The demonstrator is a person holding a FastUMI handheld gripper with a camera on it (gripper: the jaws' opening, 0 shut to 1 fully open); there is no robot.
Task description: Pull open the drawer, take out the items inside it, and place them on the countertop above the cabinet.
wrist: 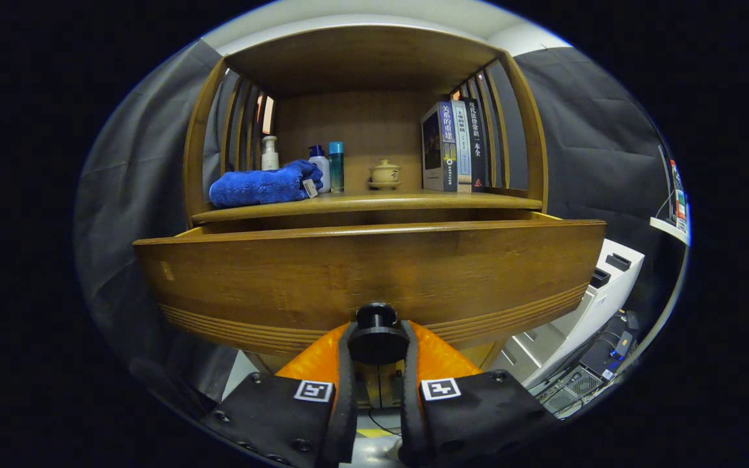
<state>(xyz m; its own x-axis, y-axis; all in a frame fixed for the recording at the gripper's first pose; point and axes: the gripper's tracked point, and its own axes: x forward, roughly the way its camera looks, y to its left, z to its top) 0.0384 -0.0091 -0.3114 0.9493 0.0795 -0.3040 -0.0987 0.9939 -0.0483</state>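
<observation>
Left to right along the table (361,203) above the cabinet we note a blue towel (261,185), a pale pump bottle (270,155) behind it, a white bottle with a blue cap (320,166), a teal bottle (336,166), a small lidded cup (385,173) and upright books (454,145) against the right-hand slats. Below the table edge the drawer (322,276) stands partly out, its front panel facing us; its inside is hidden, so we cannot tell what it holds. The tongs (378,341) are narrowed onto the dark round knob (377,333), one finger pressing each side. We judge the pull to be in hand. To do it well we would keep the grip firm behind the knob's flared head, draw straight back along the drawer's line with no sideways twist, and stop once the interior is open enough to reach from above.
</observation>
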